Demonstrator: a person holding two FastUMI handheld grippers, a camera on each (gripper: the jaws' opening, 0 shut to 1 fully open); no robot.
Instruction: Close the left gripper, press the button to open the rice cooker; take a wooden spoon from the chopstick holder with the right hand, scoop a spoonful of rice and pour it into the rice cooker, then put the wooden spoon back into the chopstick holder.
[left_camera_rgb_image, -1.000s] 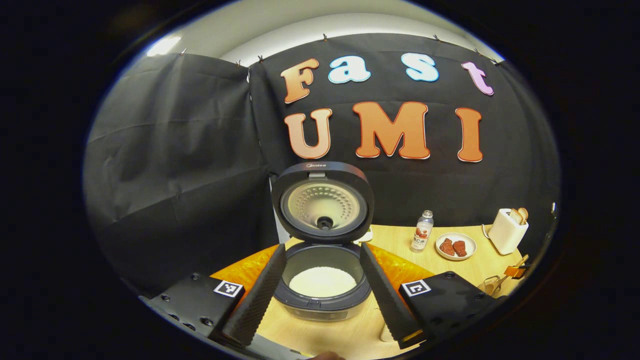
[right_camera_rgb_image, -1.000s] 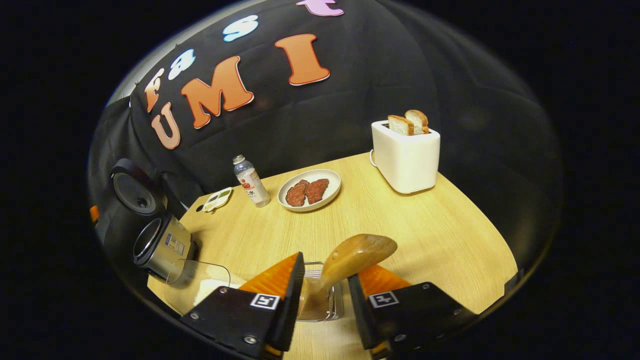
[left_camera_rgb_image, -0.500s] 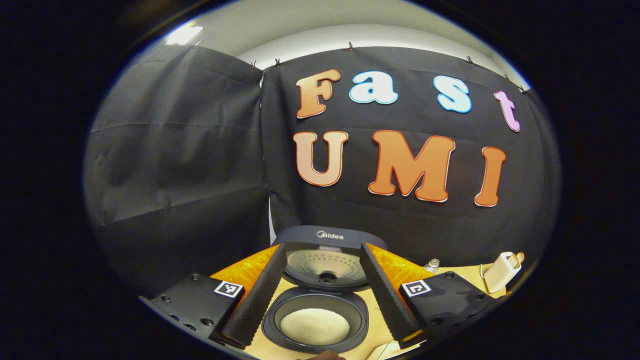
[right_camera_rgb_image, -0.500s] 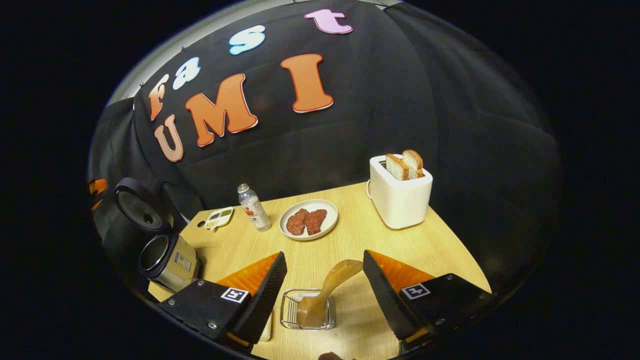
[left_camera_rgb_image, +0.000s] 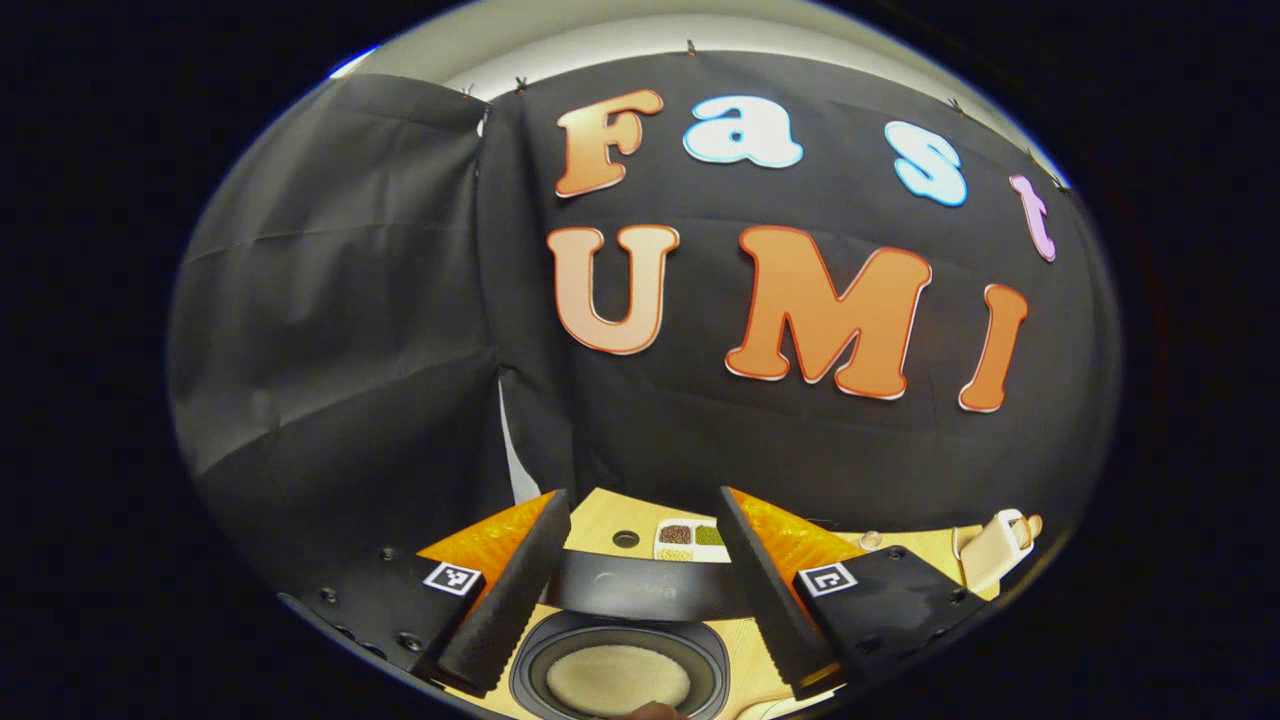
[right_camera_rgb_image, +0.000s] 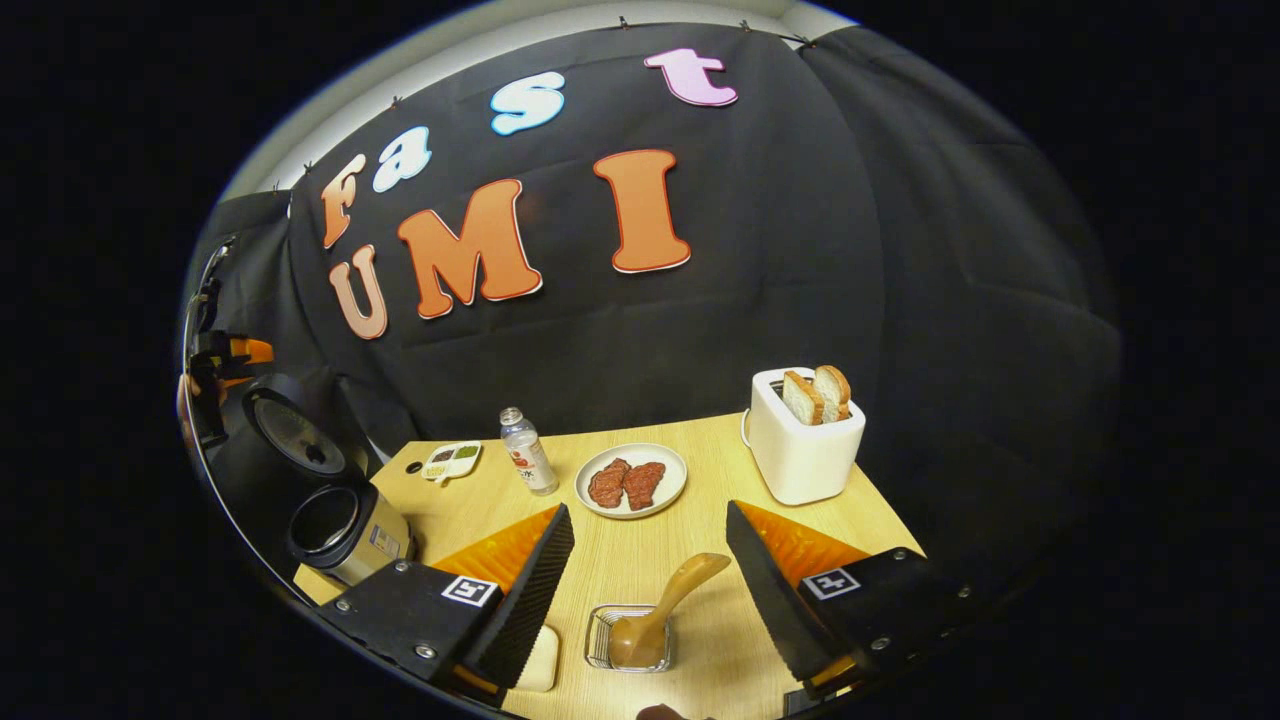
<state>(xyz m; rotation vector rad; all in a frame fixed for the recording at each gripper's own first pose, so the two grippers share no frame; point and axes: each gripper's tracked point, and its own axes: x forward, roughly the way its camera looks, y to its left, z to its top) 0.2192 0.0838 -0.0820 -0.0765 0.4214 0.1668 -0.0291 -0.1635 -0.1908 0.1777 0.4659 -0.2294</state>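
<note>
The wooden spoon (right_camera_rgb_image: 668, 606) stands bowl-down in the wire chopstick holder (right_camera_rgb_image: 600, 645), its handle leaning up to the right. My right gripper (right_camera_rgb_image: 648, 508) hangs open above and behind it, touching nothing. The rice cooker (right_camera_rgb_image: 345, 525) stands at the table's left with its lid (right_camera_rgb_image: 290, 432) up. In the left gripper view its pot with white rice (left_camera_rgb_image: 617, 678) lies right below, the raised lid (left_camera_rgb_image: 640, 598) seen edge-on. My left gripper (left_camera_rgb_image: 642, 495) is open over the cooker with nothing between its fingers. That gripper (right_camera_rgb_image: 222, 355) also appears, held by a hand, above the cooker.
On the wooden table (right_camera_rgb_image: 690, 520) stand a small bottle (right_camera_rgb_image: 527, 465), a plate of meat (right_camera_rgb_image: 632, 480), a white toaster (right_camera_rgb_image: 805, 450) with bread and a small divided dish (right_camera_rgb_image: 452, 460). A cream-coloured object (right_camera_rgb_image: 540, 660) lies left of the holder, half hidden.
My right gripper opened, let go of the spoon in the holder and drew back upward. My left gripper rose and moved forward over the open cooker.
</note>
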